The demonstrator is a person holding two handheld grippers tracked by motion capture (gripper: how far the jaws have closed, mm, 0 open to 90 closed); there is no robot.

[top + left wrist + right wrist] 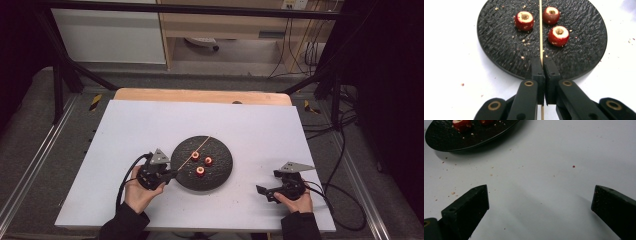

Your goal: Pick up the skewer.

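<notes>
The left gripper (543, 62) is clamped on a thin wooden skewer (540, 30), its two black jaws pressed together with the stick pinched between the pads. Its tips sit over the near rim of the round black plate (499, 50). From the grip the skewer runs straight across the plate toward its far rim, raised or resting I cannot tell. Three cored red fruit pieces lie on the plate near its centre: one fruit piece (524, 20) to the left of the skewer in the left gripper view, and two fruit pieces (558, 35) to the right of it, none touching the stick. Pale crumbs are scattered over the plate's textured surface.

In the high view the left gripper (170, 175) is at the plate's (220, 172) left edge, held by the person's left hand (140, 192). The right gripper (262, 191) rests well to the right of the plate on the white table (150, 125), jaws spread wide with nothing between them (540, 202). A few crumbs lie on the table beside the plate (449, 140).
</notes>
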